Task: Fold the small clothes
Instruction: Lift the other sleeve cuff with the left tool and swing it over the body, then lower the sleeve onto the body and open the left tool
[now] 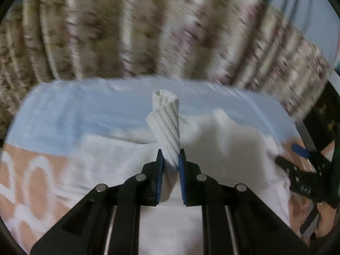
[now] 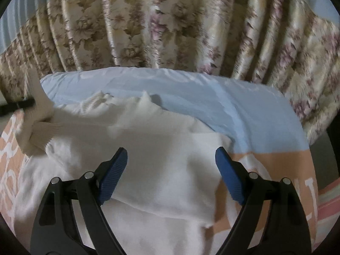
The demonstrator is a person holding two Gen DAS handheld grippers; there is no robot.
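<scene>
Floral curtain [image 2: 170, 25] behind a bed sheet [image 2: 233, 110], pale blue and peach. I log: one white knit garment [image 2: 161, 165] spread on the sheet; its ribbed sleeve cuff [image 1: 167, 127] twisted, raised, clamped in my left tool [image 1: 171, 159]. My right tool [image 2: 171, 174] hovers above the garment, jaws wide apart, nothing between them.

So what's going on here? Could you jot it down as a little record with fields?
Surface: bed sheet, blue and peach
Garment: white knit top, spread on the sheet
Left gripper: shut on the top's ribbed cuff, lifted and twisted
Right gripper: open over the top, holding nothing
Backdrop: floral curtain
</scene>
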